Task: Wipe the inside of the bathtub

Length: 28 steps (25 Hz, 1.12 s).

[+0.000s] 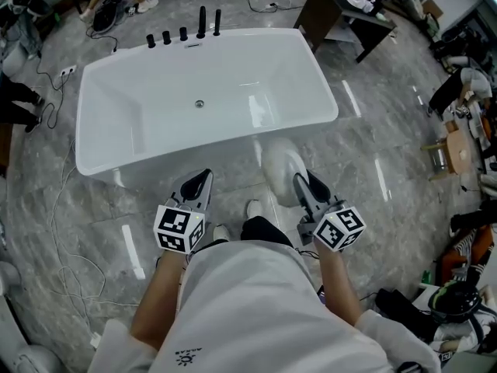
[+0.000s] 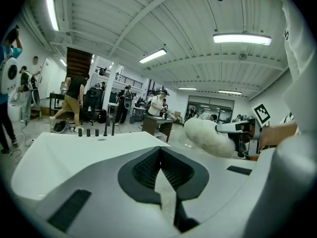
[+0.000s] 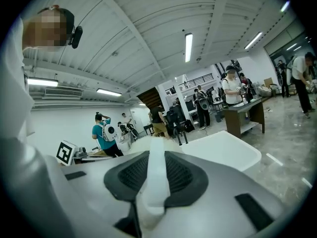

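Grey marble-patterned floor carries the white rectangular bathtub, which stands just ahead of both tools. The right hand-held gripper pinches the white handle of a fluffy white cleaning pad, outside the tub beside its near rim. The left hand-held gripper has its jaws pressed together on nothing.

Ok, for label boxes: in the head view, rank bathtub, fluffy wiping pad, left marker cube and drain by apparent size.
1. bathtub
2. fluffy wiping pad and left marker cube: look alike, cube nearer the camera, so unranked
3. drain
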Motion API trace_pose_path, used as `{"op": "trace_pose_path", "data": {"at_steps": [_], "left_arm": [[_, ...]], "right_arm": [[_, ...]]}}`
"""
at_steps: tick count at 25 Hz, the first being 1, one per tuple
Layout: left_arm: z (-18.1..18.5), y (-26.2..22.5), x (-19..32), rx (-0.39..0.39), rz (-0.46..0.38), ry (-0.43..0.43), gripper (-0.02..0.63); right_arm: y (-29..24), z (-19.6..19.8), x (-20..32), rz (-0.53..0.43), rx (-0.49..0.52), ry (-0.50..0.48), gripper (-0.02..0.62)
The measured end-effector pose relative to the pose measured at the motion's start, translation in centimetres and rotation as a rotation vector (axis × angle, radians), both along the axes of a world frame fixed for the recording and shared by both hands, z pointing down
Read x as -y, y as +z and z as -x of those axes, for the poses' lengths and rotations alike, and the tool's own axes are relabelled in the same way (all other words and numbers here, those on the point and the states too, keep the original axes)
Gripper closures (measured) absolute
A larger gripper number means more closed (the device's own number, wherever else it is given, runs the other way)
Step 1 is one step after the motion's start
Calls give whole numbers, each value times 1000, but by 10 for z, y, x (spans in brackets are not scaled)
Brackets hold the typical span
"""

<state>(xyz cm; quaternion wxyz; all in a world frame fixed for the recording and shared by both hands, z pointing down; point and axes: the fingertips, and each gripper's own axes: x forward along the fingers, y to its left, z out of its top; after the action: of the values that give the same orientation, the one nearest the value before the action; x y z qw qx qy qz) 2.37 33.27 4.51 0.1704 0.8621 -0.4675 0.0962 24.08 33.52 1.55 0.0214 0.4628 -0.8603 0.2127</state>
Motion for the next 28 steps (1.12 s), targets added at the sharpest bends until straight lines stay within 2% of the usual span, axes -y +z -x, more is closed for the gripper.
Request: {"op": "trace_pose_path", "data": {"at_steps": [12, 20, 28], "left_arm": [[-24, 8, 49, 18, 13, 36, 594], [-63, 19, 123, 33, 43, 41, 594], [-111, 31, 205, 51, 88, 48, 594]], "right_arm": [[18, -28, 46, 25, 6, 48, 497], [41, -66, 122, 63, 8, 31, 497], [68, -120, 210, 121, -18, 19, 497]]}}
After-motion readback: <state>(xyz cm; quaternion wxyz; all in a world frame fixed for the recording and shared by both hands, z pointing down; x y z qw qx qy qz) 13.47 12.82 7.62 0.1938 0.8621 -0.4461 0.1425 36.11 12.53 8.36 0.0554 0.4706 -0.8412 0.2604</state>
